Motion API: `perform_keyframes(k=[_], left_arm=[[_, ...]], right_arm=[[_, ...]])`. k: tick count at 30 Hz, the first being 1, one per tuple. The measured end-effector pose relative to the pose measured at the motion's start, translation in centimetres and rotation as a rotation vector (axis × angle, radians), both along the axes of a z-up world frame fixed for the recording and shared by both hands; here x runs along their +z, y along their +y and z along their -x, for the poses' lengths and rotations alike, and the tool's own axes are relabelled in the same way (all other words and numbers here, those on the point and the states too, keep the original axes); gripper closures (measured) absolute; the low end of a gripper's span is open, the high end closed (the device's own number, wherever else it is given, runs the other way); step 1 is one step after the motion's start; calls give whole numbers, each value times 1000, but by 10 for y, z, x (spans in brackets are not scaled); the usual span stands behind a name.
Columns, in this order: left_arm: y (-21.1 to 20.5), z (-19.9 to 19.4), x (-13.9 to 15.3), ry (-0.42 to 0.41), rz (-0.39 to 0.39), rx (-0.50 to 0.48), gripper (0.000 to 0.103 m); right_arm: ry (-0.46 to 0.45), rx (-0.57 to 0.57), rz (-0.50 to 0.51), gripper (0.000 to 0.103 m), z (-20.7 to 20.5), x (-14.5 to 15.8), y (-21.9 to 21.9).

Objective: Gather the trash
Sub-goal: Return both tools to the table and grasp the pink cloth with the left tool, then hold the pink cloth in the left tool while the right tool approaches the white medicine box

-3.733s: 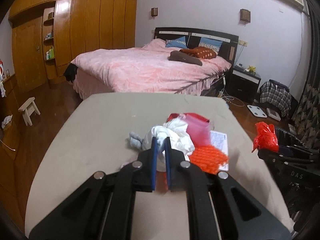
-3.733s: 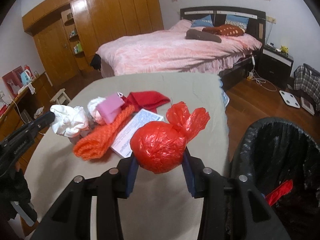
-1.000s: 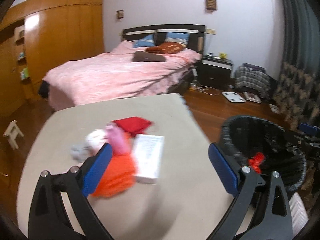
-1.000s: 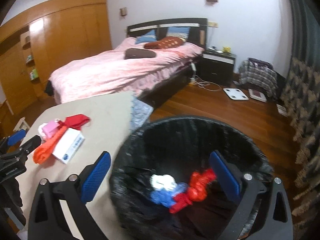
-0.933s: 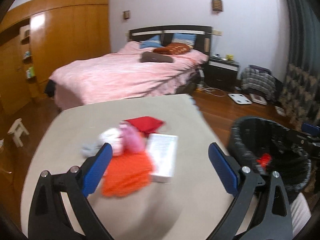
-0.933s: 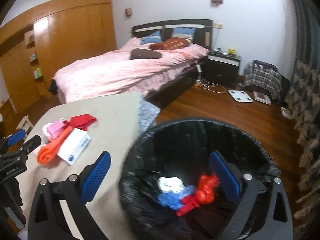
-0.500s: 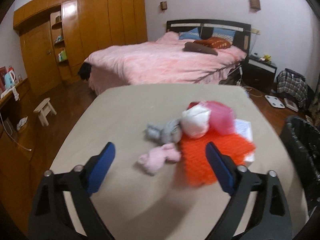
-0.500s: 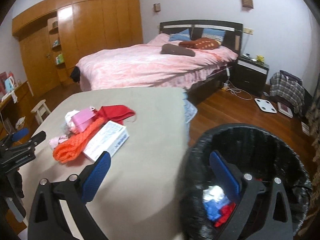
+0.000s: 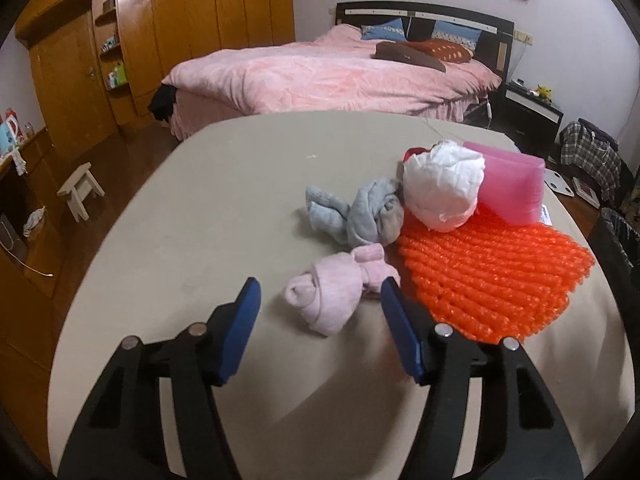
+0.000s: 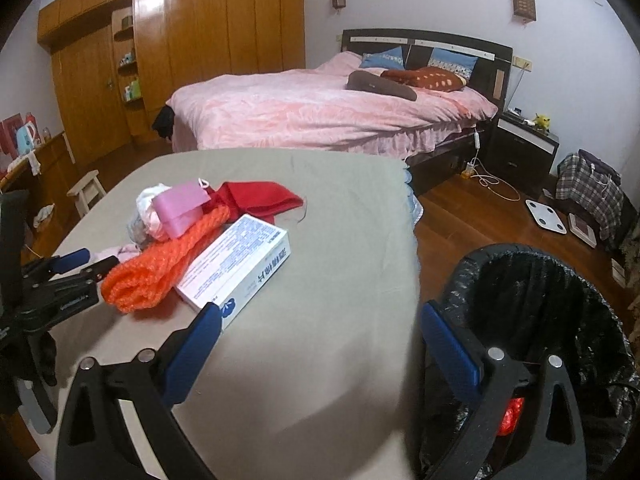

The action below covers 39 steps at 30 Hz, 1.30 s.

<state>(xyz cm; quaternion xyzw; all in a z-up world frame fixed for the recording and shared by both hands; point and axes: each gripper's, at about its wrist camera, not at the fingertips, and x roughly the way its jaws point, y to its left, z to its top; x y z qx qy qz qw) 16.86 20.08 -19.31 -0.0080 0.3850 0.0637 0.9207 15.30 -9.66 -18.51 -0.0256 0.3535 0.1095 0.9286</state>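
Observation:
My left gripper (image 9: 320,300) is open, its blue pads on either side of a pink cloth wad (image 9: 332,292) lying on the beige table (image 9: 200,208). Behind it lie a grey cloth (image 9: 356,212), a white crumpled wad (image 9: 440,188), a pink foam piece (image 9: 512,188) and an orange mesh (image 9: 492,276). My right gripper (image 10: 320,328) is open and empty above the table's right edge, beside the black-lined trash bin (image 10: 532,320). A white box (image 10: 240,264) and a red cloth (image 10: 260,198) lie ahead of it. The left gripper also shows in the right wrist view (image 10: 88,260).
A pink bed (image 10: 320,112) stands behind the table. A wooden wardrobe (image 9: 180,20) fills the left wall, and a small stool (image 9: 80,190) stands on the floor at left. A nightstand (image 10: 524,152), a scale (image 10: 546,210) and a plaid bag (image 10: 592,188) are at right.
Both grippers swung from the bin back toward the table. The left gripper dropped low and now straddles the pink wad. The white wad and red bag held earlier lie in the bin.

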Motion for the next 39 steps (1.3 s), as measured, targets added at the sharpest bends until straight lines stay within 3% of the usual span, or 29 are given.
perform_keyframes(k=[5,11,14,29,39], left_arm=[[-4,-12,-8,28,18,-34,45],[-3,-17,-13,39,72,-62,72],[-1,-12,-11,28,100,-60,74],[18,18,-7,22,95,15,75],[15,16,-7,27,74,20,75]], right_arm=[[16,11,6,6,-4,-5,7],[45,27,8,6,-12,-13,18],[63,40,7,6,-15,-20,25],[154,103,47,6,-40,-51,64],[155,-47,115,6,-48,-50,23]])
